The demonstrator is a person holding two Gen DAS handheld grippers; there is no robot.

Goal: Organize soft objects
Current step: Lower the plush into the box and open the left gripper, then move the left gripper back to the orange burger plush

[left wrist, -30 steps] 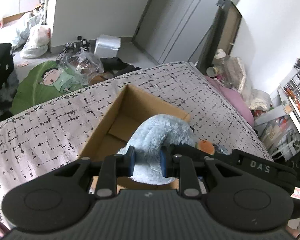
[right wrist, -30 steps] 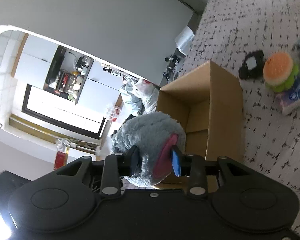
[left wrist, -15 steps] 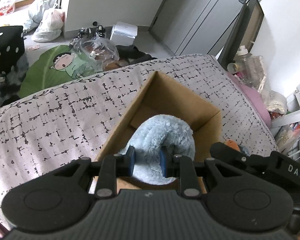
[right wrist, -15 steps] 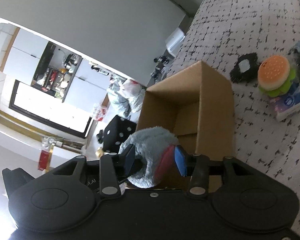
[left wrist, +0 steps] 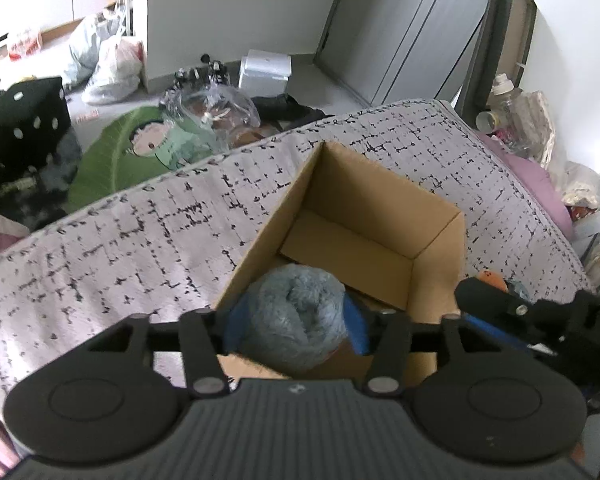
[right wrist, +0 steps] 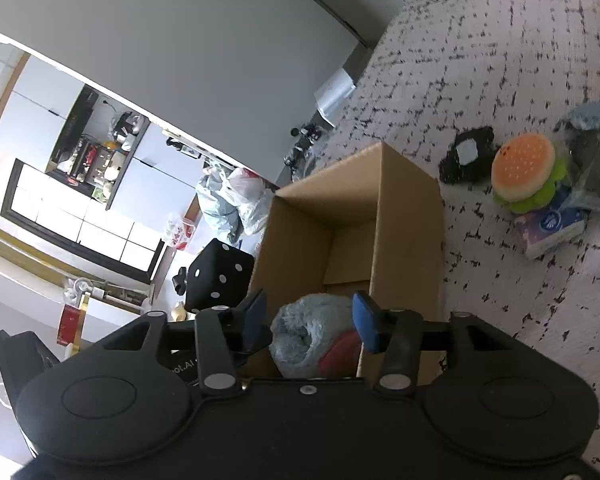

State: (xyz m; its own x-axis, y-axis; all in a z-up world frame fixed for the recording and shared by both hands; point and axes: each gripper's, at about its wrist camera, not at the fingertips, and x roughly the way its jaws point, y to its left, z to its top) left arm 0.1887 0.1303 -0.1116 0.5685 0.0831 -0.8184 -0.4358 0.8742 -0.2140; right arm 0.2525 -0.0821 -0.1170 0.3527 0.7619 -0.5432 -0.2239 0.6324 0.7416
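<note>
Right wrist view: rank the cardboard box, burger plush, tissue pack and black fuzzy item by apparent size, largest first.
1. cardboard box
2. burger plush
3. tissue pack and black fuzzy item: they look alike, so no ranking.

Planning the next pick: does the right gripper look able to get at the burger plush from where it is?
Probably yes. The right gripper is open above the cardboard box, and the burger plush lies uncovered on the bedspread beyond the box, though things crowd its far side.
</note>
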